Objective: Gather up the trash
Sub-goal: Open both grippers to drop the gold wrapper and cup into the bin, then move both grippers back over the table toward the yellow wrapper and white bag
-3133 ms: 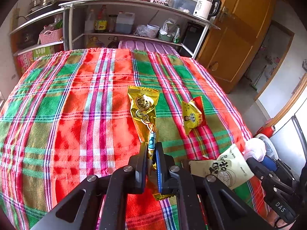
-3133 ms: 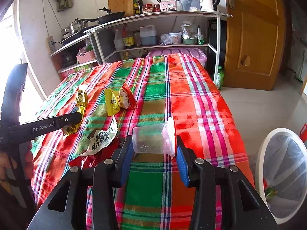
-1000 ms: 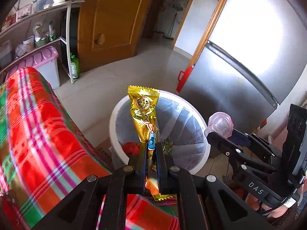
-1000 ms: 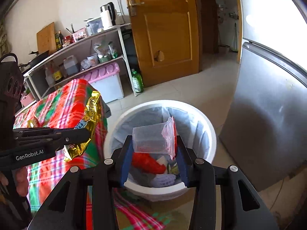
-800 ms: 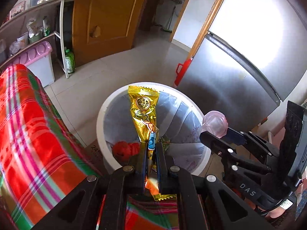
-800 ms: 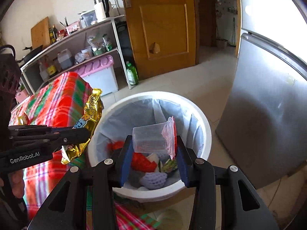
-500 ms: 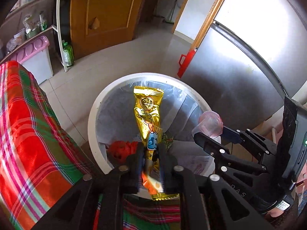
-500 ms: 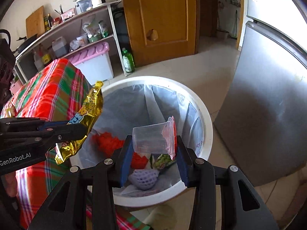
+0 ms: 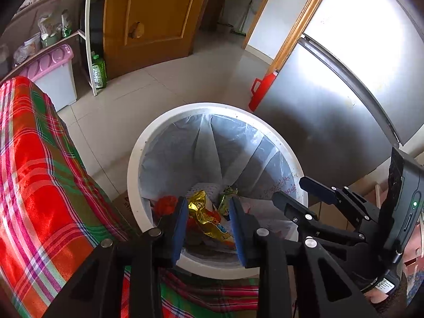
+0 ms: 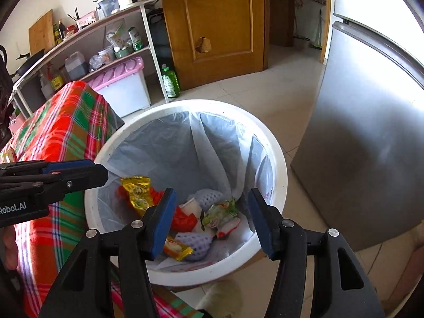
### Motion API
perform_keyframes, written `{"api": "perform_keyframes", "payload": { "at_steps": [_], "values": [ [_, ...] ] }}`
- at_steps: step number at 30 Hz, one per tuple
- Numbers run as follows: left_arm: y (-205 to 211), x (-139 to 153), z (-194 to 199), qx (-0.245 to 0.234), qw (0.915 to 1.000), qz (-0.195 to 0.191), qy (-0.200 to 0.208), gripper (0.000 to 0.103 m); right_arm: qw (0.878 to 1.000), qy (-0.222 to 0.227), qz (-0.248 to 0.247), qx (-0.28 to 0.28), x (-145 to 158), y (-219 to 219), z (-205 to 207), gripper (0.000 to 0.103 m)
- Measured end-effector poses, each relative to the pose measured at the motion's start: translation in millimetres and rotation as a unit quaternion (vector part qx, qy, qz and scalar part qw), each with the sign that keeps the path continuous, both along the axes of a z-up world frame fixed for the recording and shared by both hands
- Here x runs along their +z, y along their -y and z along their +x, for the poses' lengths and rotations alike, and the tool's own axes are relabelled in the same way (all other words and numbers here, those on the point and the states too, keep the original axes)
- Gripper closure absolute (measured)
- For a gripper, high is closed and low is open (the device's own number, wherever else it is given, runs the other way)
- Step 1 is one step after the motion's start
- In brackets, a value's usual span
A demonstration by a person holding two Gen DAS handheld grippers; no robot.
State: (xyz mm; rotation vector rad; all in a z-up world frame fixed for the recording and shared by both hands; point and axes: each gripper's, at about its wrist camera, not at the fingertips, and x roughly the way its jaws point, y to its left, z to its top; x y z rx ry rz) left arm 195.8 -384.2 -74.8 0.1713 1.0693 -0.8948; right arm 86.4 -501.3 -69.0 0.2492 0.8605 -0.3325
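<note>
Trash is seen dropped below both tools: left gripper point(image 9: 209, 222) and right gripper point(image 10: 210, 218) are opening, empty, above the bin point(image 10: 275, 159), gold wrapper point(image 10: 136, 193) inside; remaining table litter cannot be told.

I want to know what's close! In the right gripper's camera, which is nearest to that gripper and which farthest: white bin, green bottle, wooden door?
1. White bin, right under the right gripper.
2. Green bottle, on the floor beyond the bin, by the shelf.
3. Wooden door, farthest, behind the bottle.
</note>
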Motion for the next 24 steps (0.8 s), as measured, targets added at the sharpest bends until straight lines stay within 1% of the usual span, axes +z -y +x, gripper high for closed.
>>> {"api": "perform_keyframes", "payload": {
  "at_steps": [3,6,8,10,14,17,20,24],
  "values": [
    [-5.7,5.8,-1.6,0.001,1.0000,-0.007,0.002,0.071,1.000,0.009,-0.002,-0.005,7.6,-2.3,-3.2,0.046],
    [-13.6,14.4,-6.6,0.004,0.9997,-0.005,0.023,0.071,1.000,0.019,0.000,-0.007,15.2,-7.6,-7.0,0.046],
    [-20.9,20.0,-9.5,0.006,0.9995,-0.011,0.028,0.067,1.000,0.025,-0.001,-0.006,20.0,-12.7,-8.5,0.046],
    [-30.4,27.2,-12.1,0.009,0.9992,-0.022,0.032,0.066,0.999,0.032,-0.004,-0.003,26.1,-18.4,-10.3,0.046],
    [-51.2,44.4,-20.2,0.019,0.9975,-0.037,0.057,0.065,0.999,0.048,-0.008,0.011,38.6,-34.8,-12.9,0.046],
    [-70.5,54.9,-22.8,0.030,0.9962,-0.052,0.063,0.061,0.998,0.059,-0.010,0.021,46.1,-47.3,-12.6,0.046],
    [-91.2,61.5,-22.6,0.045,0.9949,-0.060,0.067,0.060,0.997,0.070,-0.007,0.030,53.3,-61.6,-10.8,0.046],
    [-120.9,68.6,-20.0,0.070,0.9926,-0.060,0.079,0.060,0.995,0.083,-0.003,0.052,61.0,-82.3,-6.7,0.046]
  ]
}}
